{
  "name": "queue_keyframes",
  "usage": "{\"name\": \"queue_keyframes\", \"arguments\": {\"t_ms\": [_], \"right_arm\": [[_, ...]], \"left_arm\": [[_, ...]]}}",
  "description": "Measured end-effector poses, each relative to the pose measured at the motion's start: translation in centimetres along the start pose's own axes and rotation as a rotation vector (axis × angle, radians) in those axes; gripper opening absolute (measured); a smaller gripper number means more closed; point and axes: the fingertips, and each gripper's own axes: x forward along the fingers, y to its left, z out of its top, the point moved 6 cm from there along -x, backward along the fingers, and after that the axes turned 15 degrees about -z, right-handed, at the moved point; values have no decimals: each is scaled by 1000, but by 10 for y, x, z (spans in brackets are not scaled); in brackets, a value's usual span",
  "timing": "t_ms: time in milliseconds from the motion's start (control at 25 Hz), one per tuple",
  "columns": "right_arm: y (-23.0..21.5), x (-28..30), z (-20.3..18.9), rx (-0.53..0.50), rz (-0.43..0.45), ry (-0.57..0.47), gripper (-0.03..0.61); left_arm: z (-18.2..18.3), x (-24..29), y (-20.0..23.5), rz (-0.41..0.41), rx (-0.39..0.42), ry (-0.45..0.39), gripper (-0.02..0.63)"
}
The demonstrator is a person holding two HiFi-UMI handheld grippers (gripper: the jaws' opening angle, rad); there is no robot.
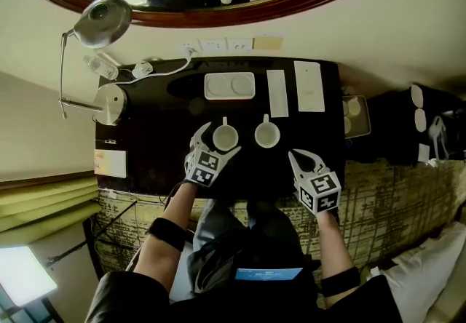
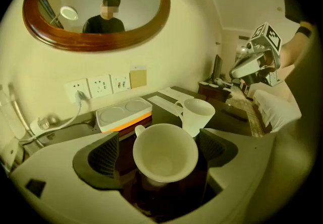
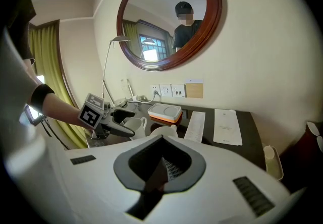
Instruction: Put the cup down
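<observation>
Two white cups stand on the black table (image 1: 160,147). In the head view my left gripper (image 1: 218,142) straddles the left cup (image 1: 225,137). Seen from the left gripper view, that cup (image 2: 165,153) stands upright between the pads (image 2: 105,156) with a gap on each side, so the gripper is open. The second cup (image 2: 197,114) is just beyond, handle to the left. My right gripper (image 1: 293,156) is shut and empty, near the table's front edge, to the right of the second cup (image 1: 267,134). The right gripper view shows its closed jaws (image 3: 161,167) and the left gripper (image 3: 117,123) at the cup.
A white tray on an orange base (image 1: 229,86) lies at the back of the table, with two paper cards (image 1: 277,92) (image 1: 309,86) to its right. A desk lamp (image 1: 102,21) stands at the left, a power strip (image 1: 149,67) beside it. A round mirror (image 1: 218,17) hangs above.
</observation>
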Motion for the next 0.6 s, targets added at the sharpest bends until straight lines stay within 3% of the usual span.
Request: {"name": "queue_keyframes", "arguments": {"t_ms": [280,440,600], "right_arm": [[3,1,18,13,29,-36,5],[7,2,26,25,44,-54,5],[12,6,33,22,50,-67,5]], "left_arm": [[26,-51,-20,6,19,30,491],[48,-80,-29,39,21,-2,376],[63,-105,-30,105,-37,-65,270]]}}
